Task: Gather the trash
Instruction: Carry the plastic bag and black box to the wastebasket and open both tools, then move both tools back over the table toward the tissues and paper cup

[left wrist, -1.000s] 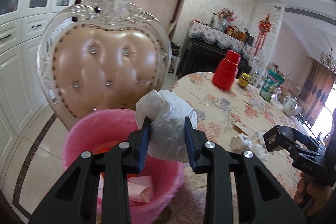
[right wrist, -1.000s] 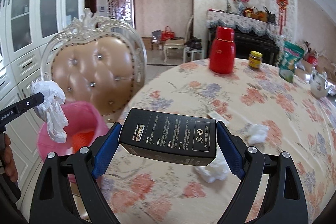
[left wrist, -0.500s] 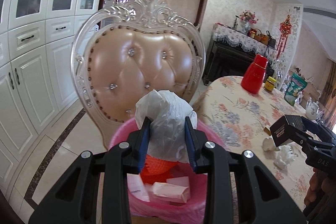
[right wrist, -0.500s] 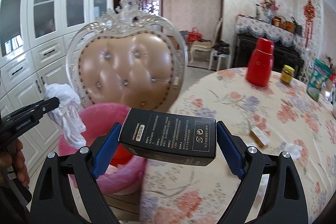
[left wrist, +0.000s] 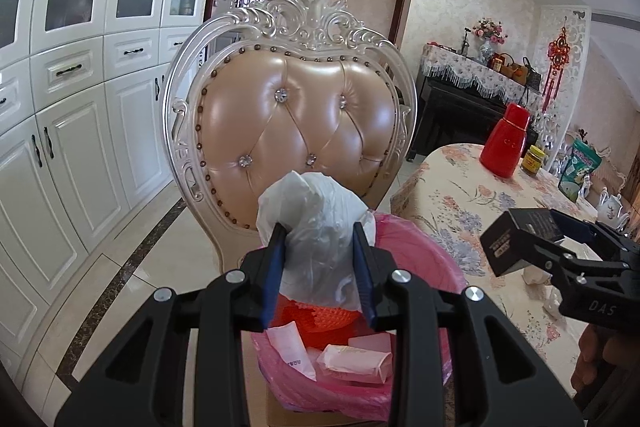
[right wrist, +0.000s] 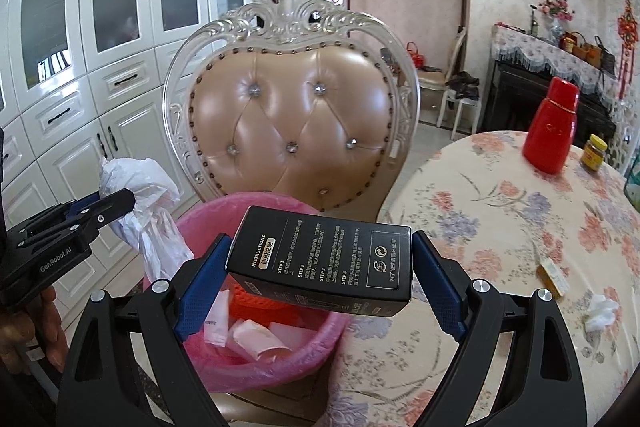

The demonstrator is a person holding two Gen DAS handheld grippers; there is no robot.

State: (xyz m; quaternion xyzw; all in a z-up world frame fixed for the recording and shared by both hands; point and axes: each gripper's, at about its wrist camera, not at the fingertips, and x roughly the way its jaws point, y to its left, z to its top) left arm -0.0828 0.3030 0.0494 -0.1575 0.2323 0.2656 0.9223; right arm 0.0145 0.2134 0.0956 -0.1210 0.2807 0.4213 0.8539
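Observation:
A crumpled white plastic bag point(left wrist: 316, 235) is pinched between the blue pads of my left gripper point(left wrist: 319, 267), which is shut on it above the pink-lined trash bin point(left wrist: 436, 267). The right wrist view shows that same bag point(right wrist: 140, 195) hanging at the bin's left rim point(right wrist: 200, 219). My right gripper point(right wrist: 320, 263) is shut on a black printed box point(right wrist: 324, 259), held over the bin's near right side. That box point(left wrist: 516, 235) appears at the right in the left wrist view. The bin holds paper wrappers point(left wrist: 352, 359) and something orange.
An ornate white chair with a peach tufted back point(left wrist: 296, 123) stands right behind the bin. The flowered round table point(right wrist: 500, 227) at the right carries a red flask point(right wrist: 554, 129), a jar, a small packet point(right wrist: 554, 277) and a crumpled tissue point(right wrist: 600, 311). White cabinets point(left wrist: 60, 131) line the left wall.
Both views have swung left from the table toward the chair and bin. The bag now hangs over the bin, and the box has come from above the table to over the bin's edge.

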